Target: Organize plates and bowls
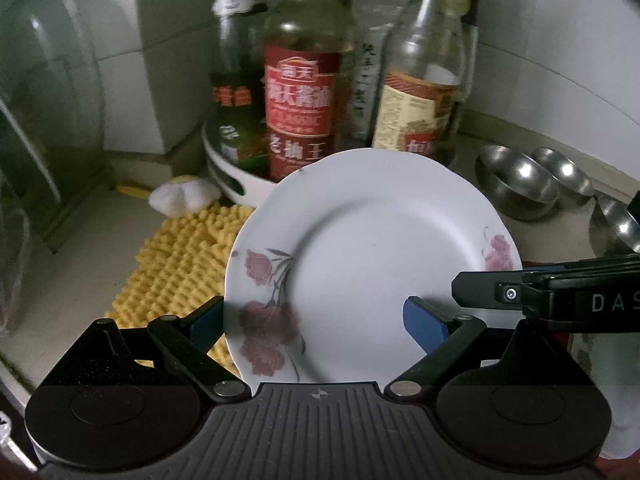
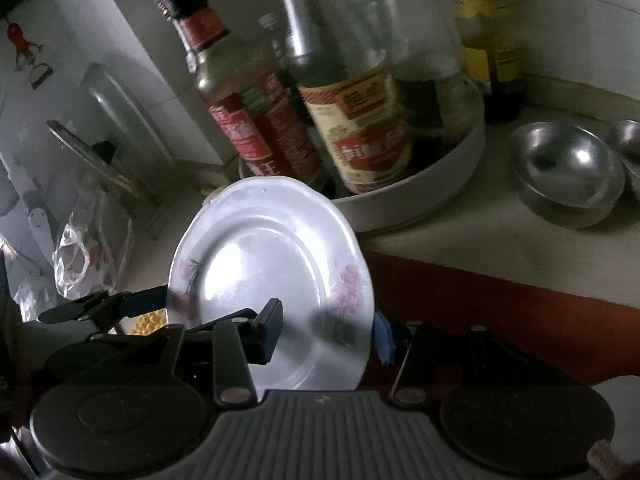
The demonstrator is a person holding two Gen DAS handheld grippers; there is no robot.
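A white plate [image 1: 360, 240] with pink flowers is held tilted above the counter by both grippers. My left gripper [image 1: 316, 322] spans it with wide jaws: one finger sits behind the plate's left rim, and the blue pad [image 1: 424, 324] lies on its front face. My right gripper [image 2: 326, 336] is shut on the plate's [image 2: 272, 256] right rim, with a black finger [image 2: 268, 332] in front and a blue one behind. The left wrist view shows that gripper reaching in from the right. Steel bowls [image 1: 516, 184] [image 2: 568, 176] stand on the counter to the right.
Right behind the plate, a white turntable tray [image 1: 240, 188] [image 2: 420, 196] holds several sauce bottles. A yellow cloth [image 1: 180, 264] and a garlic bulb [image 1: 184, 196] lie to the left. A glass lid [image 1: 40, 80] leans at far left. The counter's red front edge [image 2: 500, 312] runs to the right.
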